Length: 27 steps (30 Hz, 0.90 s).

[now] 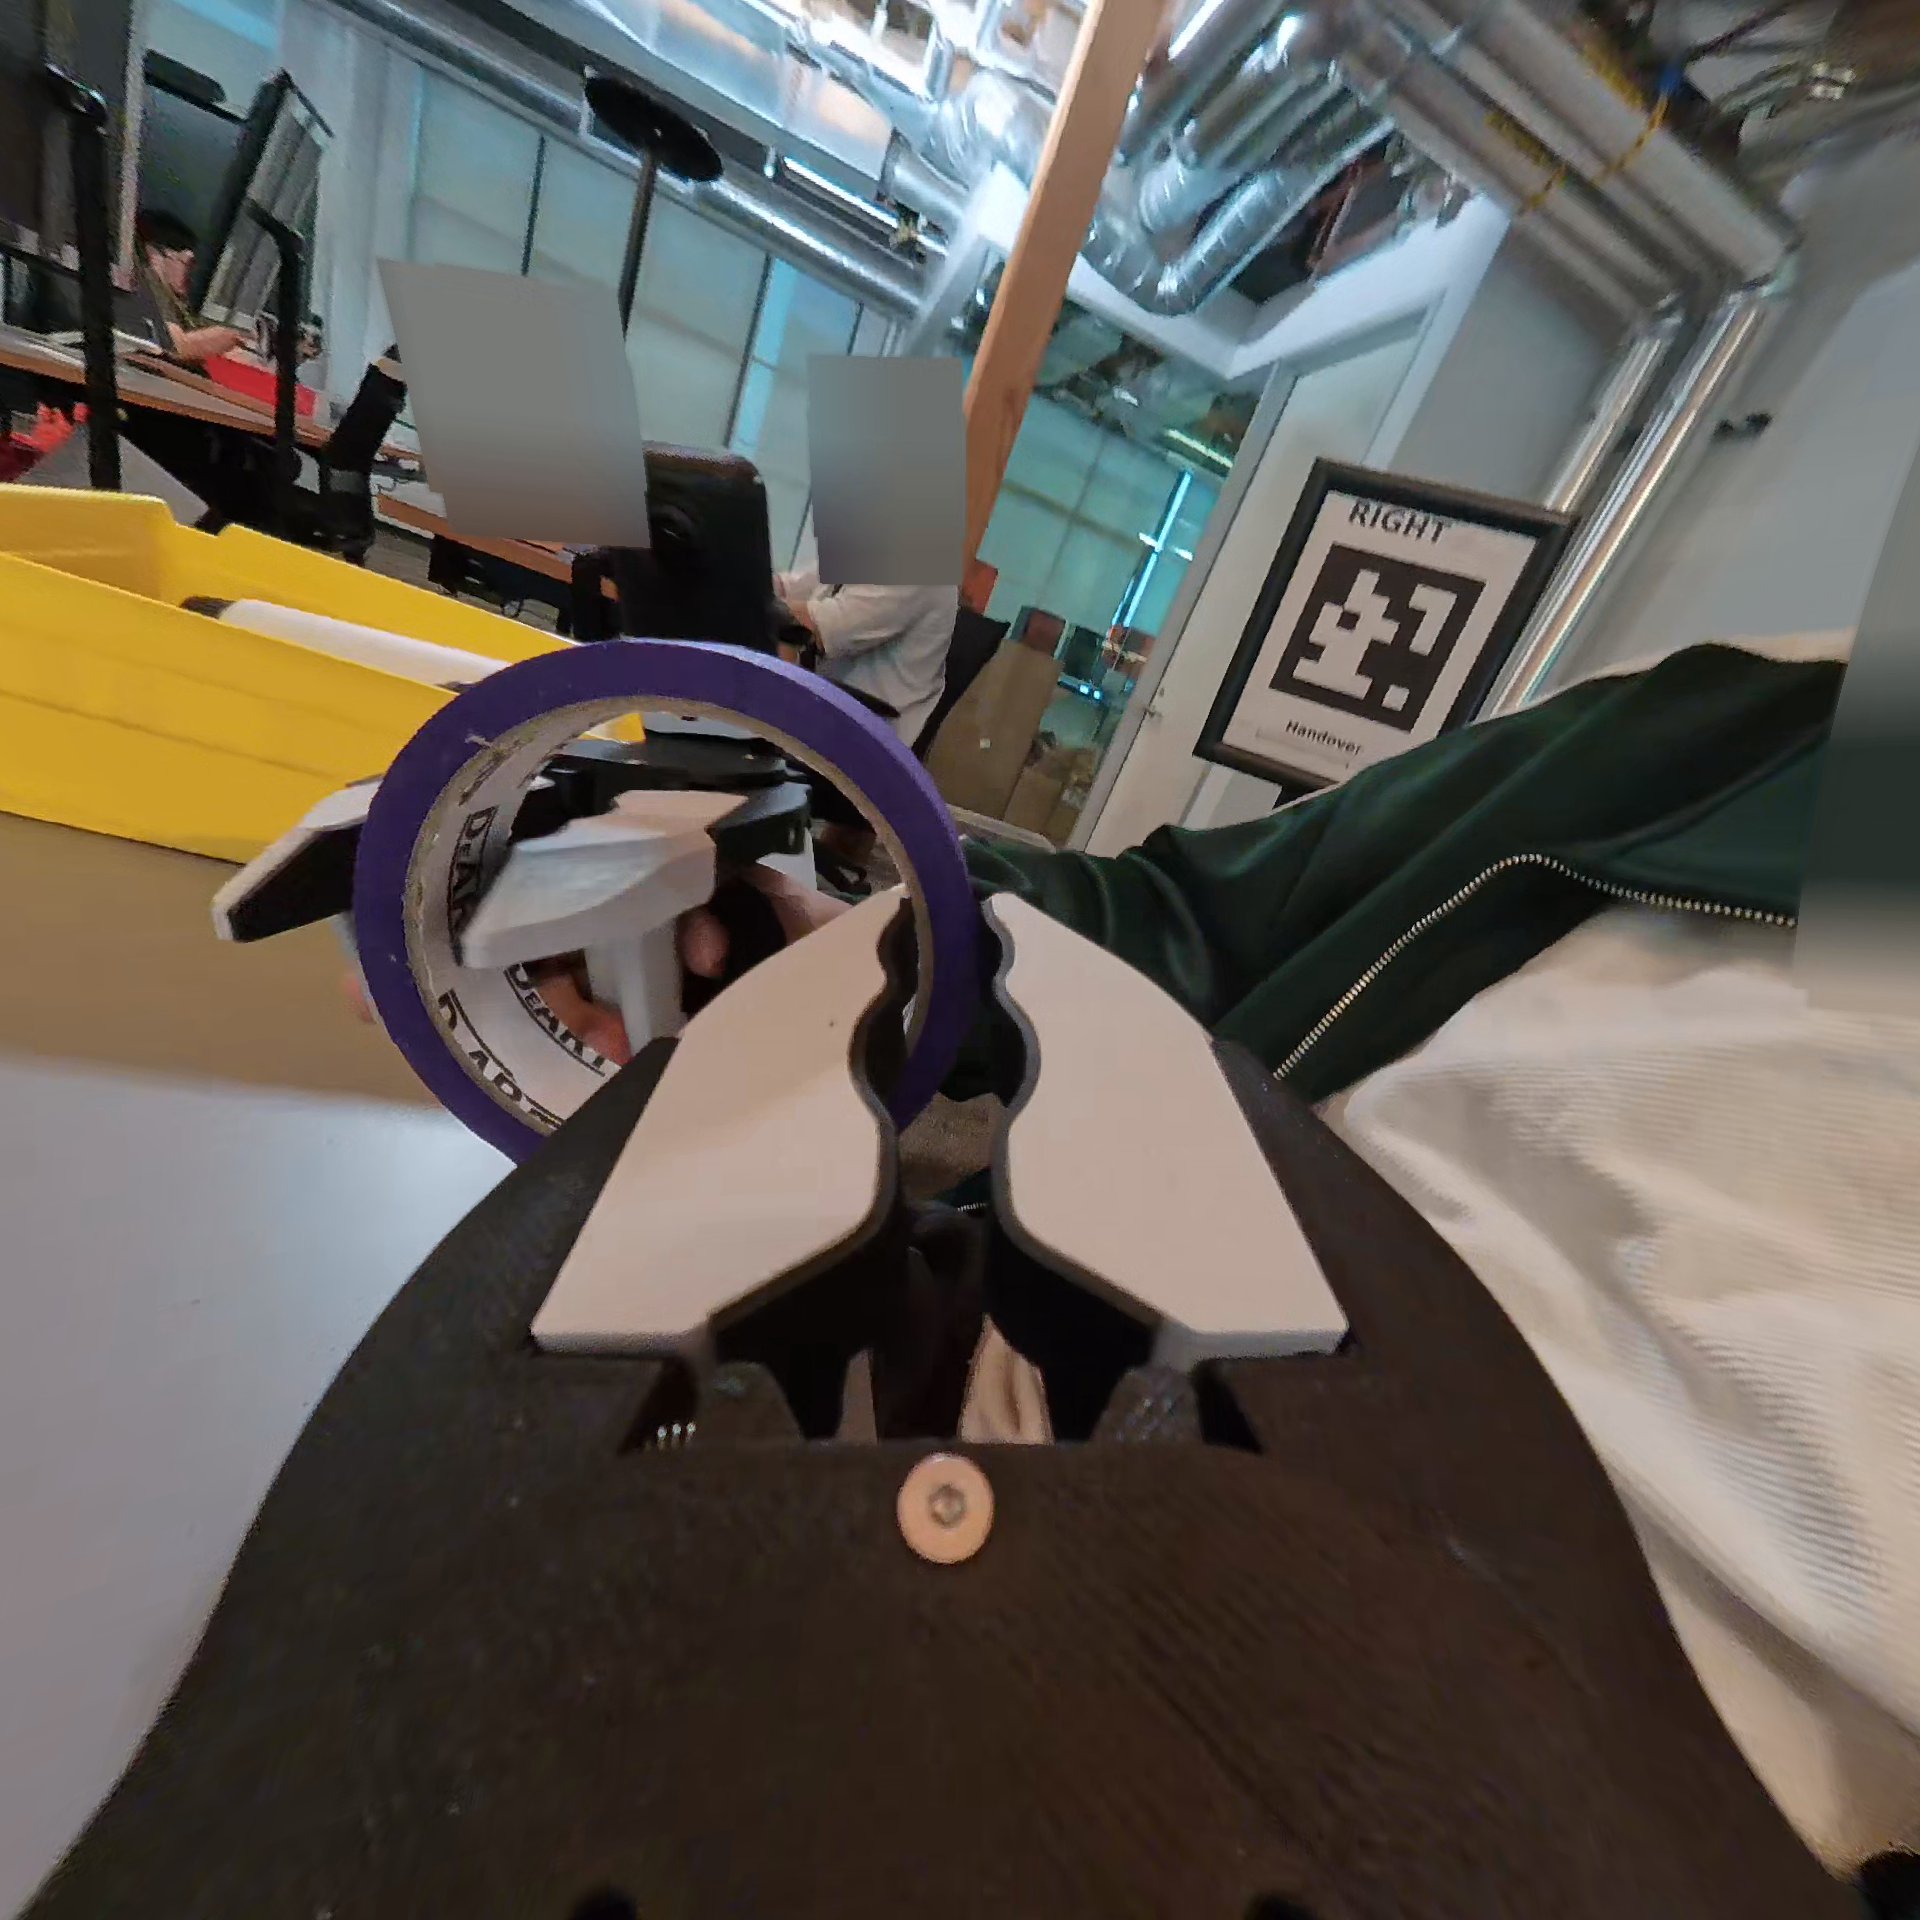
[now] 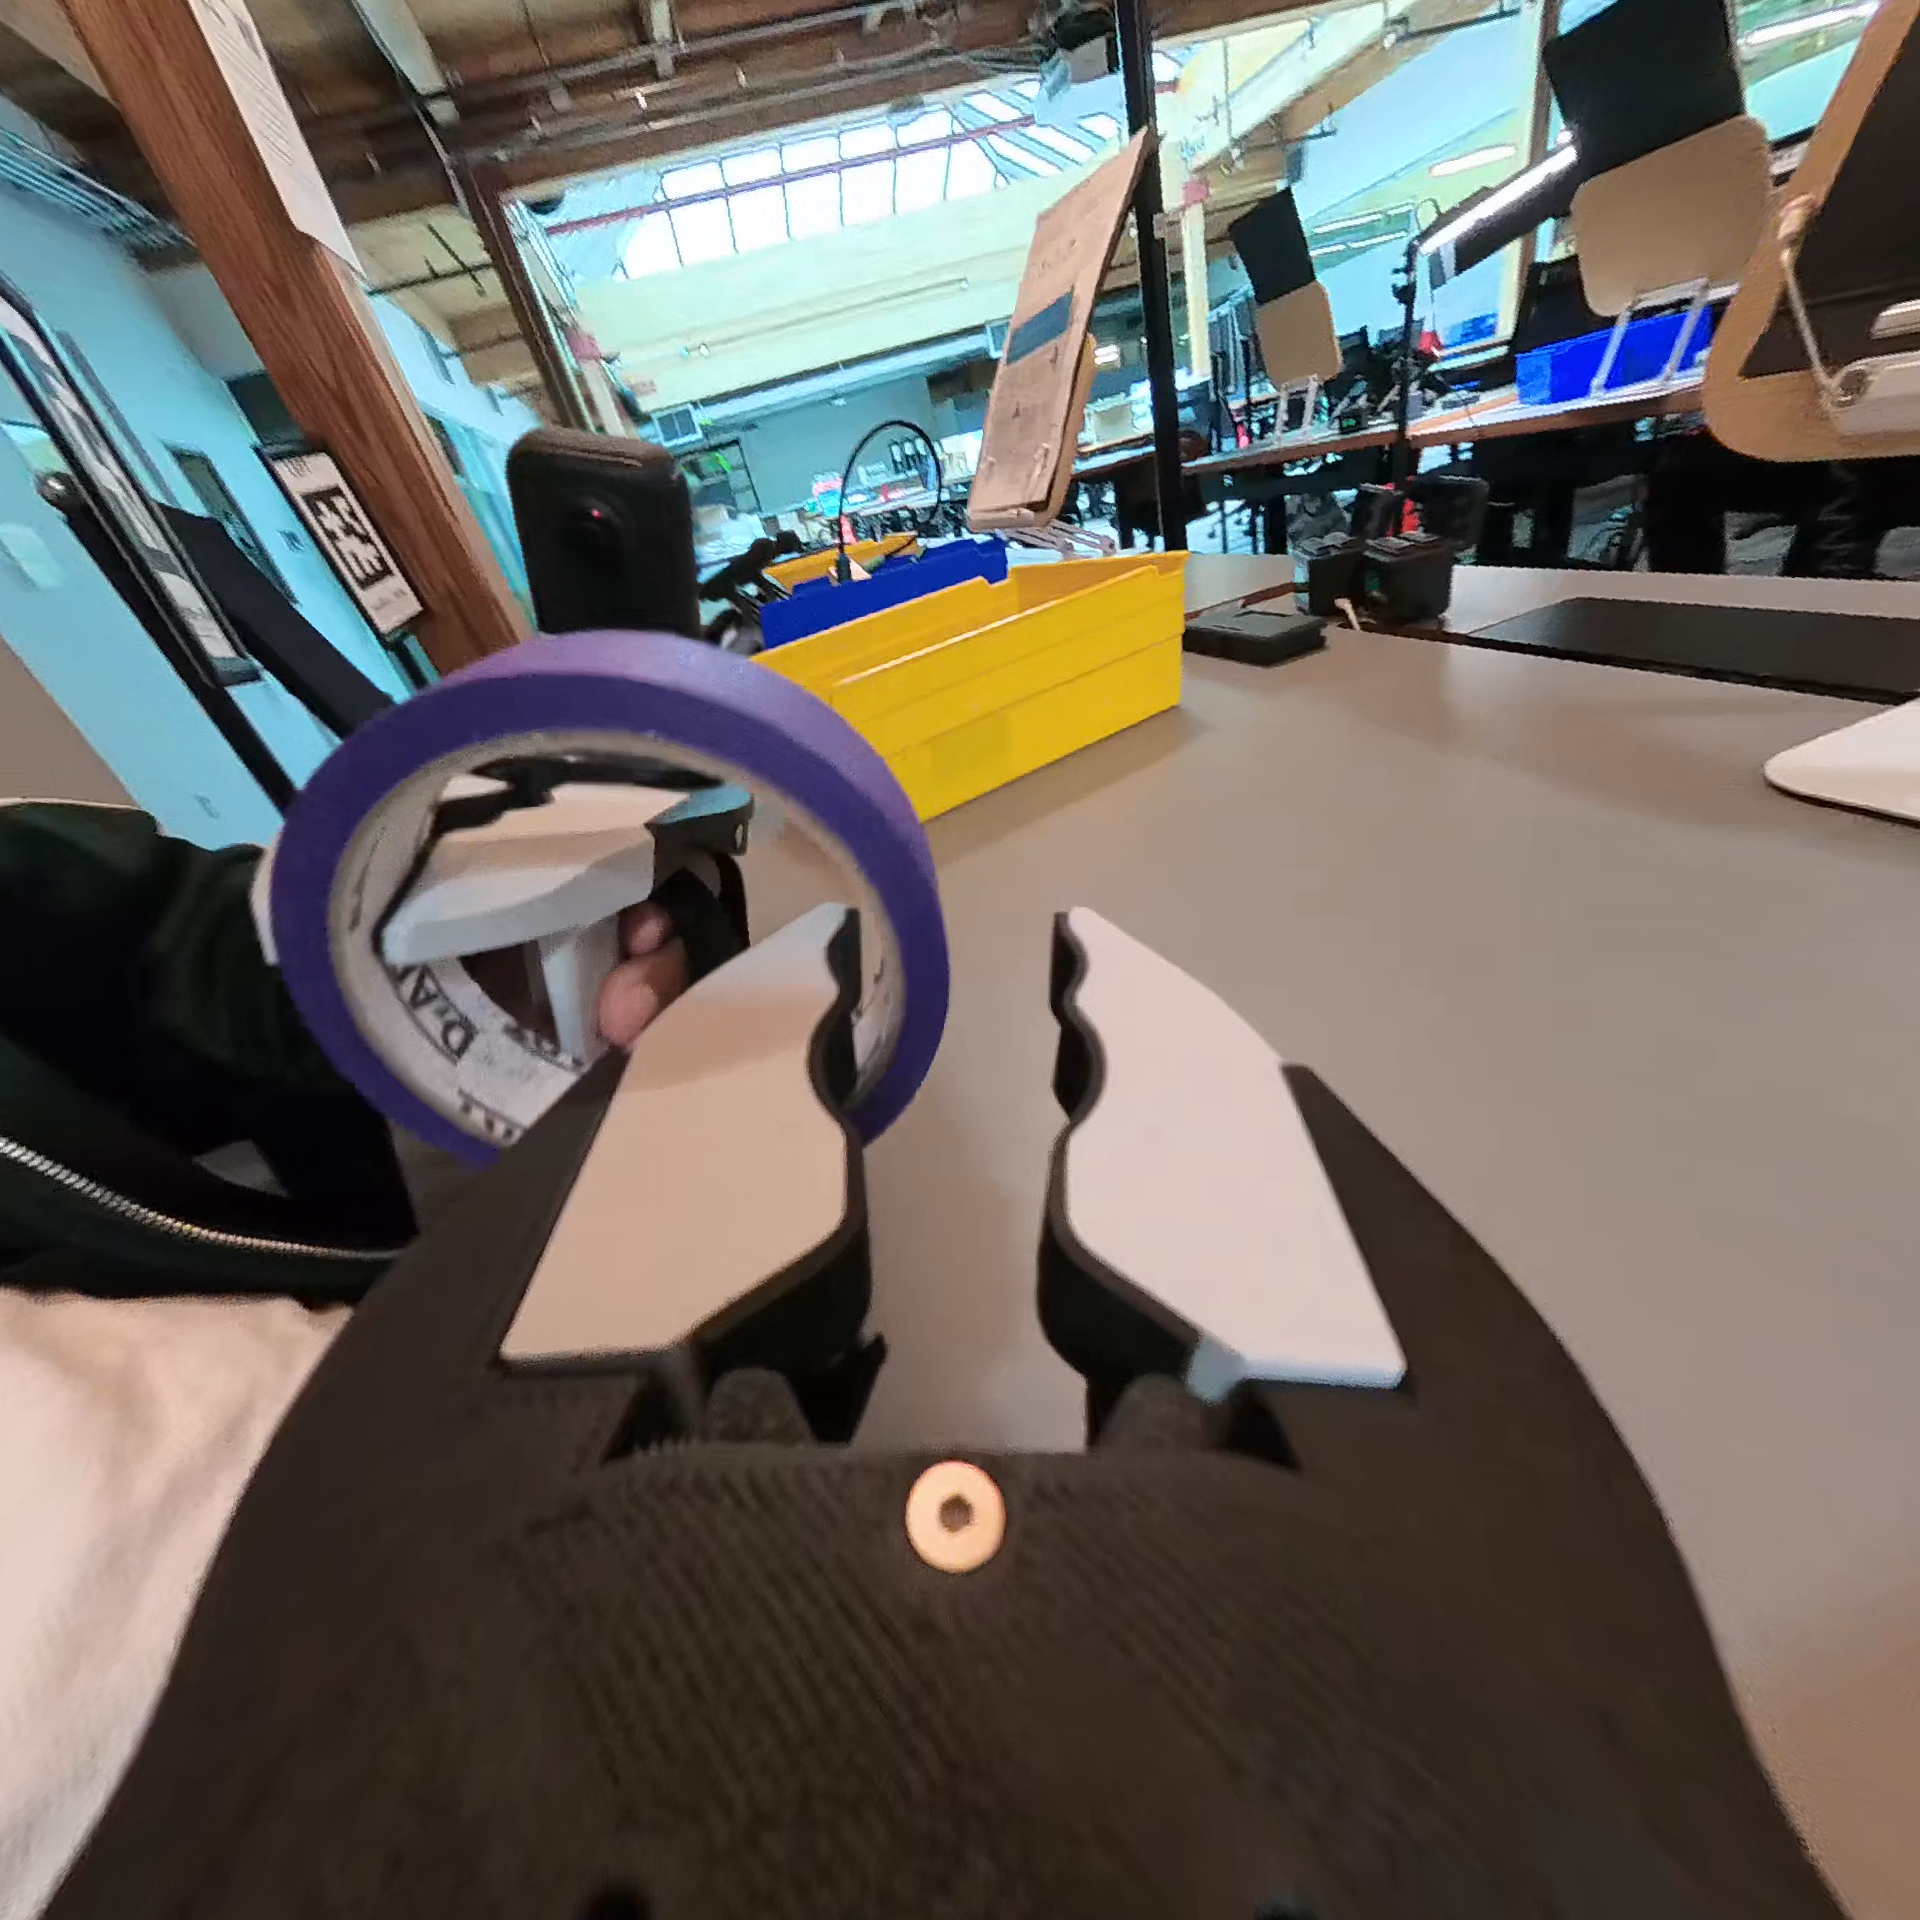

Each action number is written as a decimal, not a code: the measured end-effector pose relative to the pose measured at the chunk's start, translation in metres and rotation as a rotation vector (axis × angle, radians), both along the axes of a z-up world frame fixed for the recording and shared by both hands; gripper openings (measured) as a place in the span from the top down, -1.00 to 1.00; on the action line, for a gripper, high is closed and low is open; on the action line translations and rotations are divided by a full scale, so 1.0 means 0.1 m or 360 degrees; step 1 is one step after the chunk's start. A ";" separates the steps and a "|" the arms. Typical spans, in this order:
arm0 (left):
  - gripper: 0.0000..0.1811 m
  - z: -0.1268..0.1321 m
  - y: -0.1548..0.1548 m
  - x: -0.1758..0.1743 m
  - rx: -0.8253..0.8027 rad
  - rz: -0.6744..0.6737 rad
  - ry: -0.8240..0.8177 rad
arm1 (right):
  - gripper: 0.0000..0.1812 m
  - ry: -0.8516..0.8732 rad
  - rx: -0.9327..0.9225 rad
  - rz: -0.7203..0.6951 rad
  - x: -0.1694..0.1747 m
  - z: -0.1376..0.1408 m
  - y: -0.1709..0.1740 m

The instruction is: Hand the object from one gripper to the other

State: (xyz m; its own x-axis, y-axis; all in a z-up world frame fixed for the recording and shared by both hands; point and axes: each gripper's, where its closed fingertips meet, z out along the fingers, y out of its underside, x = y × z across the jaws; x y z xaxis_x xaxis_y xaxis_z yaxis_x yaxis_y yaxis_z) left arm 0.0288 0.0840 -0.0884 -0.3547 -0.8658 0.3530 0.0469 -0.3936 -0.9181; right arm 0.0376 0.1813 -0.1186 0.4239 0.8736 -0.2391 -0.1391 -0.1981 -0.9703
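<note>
A purple tape roll (image 1: 665, 675) is held upright above the grey table (image 1: 156, 1247). My left gripper (image 1: 943, 914) is shut on the roll's near wall, one finger inside the ring and one outside. In the right wrist view the roll (image 2: 623, 675) stands at the left. My right gripper (image 2: 954, 920) is open and straddles the roll's opposite wall: its left finger is inside the ring and its right finger stands apart from the tape. Through the ring each view shows the other gripper's white finger (image 1: 582, 883) (image 2: 520, 883) and the hand holding it.
Yellow bins (image 2: 1018, 665) and a blue bin (image 2: 883, 592) stand on the table (image 2: 1455, 935) behind the roll. A black camera (image 2: 597, 530) on a stand is close behind it. A green sleeve (image 1: 1455, 852) crosses the right. Further back are a framed marker sign (image 1: 1382, 623) and people at desks.
</note>
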 end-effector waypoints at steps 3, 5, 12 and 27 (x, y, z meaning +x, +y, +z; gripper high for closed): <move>0.88 -0.04 -0.04 0.04 0.0049 0.0016 0.0029 | 0.86 0.0022 0.0006 0.0104 -0.03 0.03 -0.09; 0.88 -0.02 -0.05 0.03 0.0049 0.0004 0.0001 | 0.87 -0.0004 0.0022 0.0081 -0.04 0.04 -0.09; 0.69 0.06 -0.05 -0.01 0.0016 -0.0012 -0.0089 | 0.88 -0.0057 0.0057 0.0015 -0.02 0.08 -0.08; 0.25 -0.11 0.28 0.04 0.0011 0.0303 0.0054 | 0.88 -0.1463 -0.0100 -0.1503 3.14 0.55 0.38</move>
State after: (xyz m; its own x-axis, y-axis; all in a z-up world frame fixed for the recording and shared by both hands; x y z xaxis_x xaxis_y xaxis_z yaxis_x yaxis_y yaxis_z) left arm 0.0323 0.1115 -0.0998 -0.1722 -0.9186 0.3557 0.0889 -0.3741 -0.9231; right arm 0.3519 0.2194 -0.0640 0.8889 0.1520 0.4322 0.4527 -0.4369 -0.7773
